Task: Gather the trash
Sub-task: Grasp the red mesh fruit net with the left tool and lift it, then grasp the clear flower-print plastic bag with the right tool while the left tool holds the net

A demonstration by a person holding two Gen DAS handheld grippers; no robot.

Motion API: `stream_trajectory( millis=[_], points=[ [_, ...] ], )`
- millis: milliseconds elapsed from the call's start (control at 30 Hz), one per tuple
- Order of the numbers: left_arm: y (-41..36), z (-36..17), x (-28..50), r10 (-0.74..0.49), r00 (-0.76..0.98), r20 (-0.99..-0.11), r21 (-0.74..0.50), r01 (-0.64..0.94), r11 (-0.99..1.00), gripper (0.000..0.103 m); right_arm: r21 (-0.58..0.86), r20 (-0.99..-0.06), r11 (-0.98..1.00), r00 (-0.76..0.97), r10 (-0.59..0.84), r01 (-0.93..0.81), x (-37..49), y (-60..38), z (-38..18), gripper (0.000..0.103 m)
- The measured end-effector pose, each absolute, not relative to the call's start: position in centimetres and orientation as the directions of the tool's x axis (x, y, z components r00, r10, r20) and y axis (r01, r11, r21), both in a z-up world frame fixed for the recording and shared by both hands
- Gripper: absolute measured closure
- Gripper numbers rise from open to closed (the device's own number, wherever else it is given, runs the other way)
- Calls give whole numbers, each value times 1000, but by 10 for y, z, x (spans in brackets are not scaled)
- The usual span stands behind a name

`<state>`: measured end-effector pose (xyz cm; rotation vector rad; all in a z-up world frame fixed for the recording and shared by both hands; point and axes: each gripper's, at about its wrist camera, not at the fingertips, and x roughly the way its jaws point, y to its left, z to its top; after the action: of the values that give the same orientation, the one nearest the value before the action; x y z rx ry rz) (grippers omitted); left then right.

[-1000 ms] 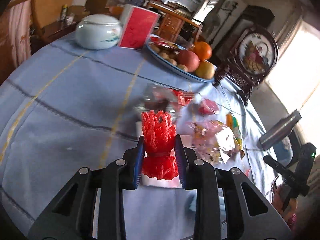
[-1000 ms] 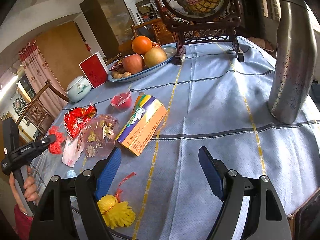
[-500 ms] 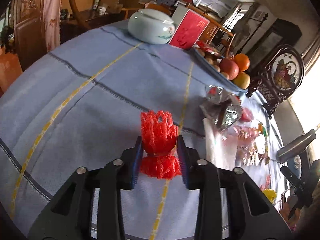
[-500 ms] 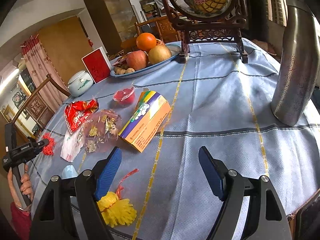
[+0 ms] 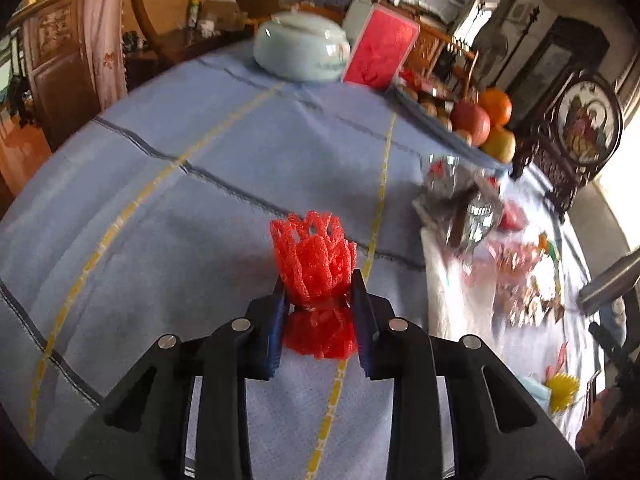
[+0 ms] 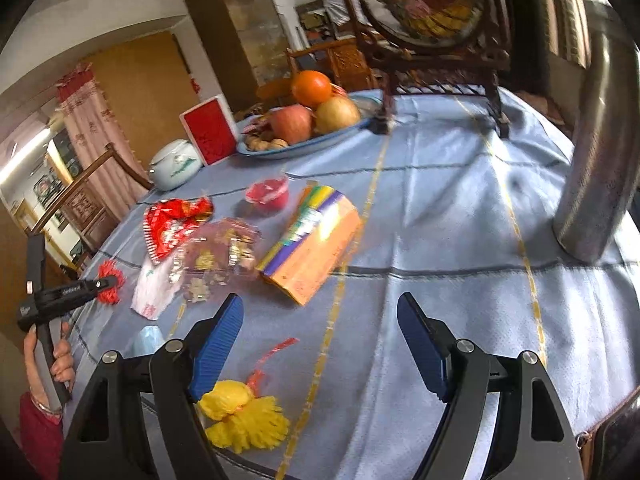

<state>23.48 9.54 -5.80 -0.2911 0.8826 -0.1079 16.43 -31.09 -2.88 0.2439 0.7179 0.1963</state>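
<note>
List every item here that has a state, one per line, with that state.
Left gripper: jaws closing on the red foam fruit net.
Right gripper: jaws wide open, nothing between them.
Yellow foam fruit net: lying loose at the table's near edge.
Red snack wrapper: torn open, crumpled.
Orange and purple box: lying flat.
Steel flask: upright.
Pale ceramic jar: lid on.

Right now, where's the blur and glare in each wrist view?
Left wrist view: red foam net in the left gripper is sharp, the wrappers at right smear, and the window edge is blown out. Right wrist view: orange box is soft, and glare streaks the steel flask.
</note>
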Motion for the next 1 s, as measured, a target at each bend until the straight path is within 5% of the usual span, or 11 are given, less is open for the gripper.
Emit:
stream_trajectory(
  millis=[200, 333, 600, 667, 700, 1000],
  points=[
    [102, -53, 234, -251, 646, -721, -346, -21, 938, 72, 296, -639, 930, 679, 361, -216, 188, -259, -19, 24],
    [98, -54, 237, -258, 632, -730, -343, -13, 939, 72, 200, -647, 948, 693, 318, -249, 215, -215, -10, 6],
    [91, -54, 240, -271, 621, -735, -343, 4, 939, 69, 150, -742, 967, 623, 246, -203, 255, -194, -44, 6],
    [90, -54, 240, -277, 619, -735, -345, 10, 939, 69, 132, -745, 966, 621, 245, -222, 251, -193, -44, 43],
    [90, -53, 240, -274, 621, -734, -341, 12, 940, 69, 154, -749, 960, 606, 267, -232, 251, -196, -42, 101],
    [99, -49, 235, -272, 651, -709, -358, 0, 934, 70, 272, -580, 924, 721, 379, -267, 198, -223, 11, 101]
  ],
)
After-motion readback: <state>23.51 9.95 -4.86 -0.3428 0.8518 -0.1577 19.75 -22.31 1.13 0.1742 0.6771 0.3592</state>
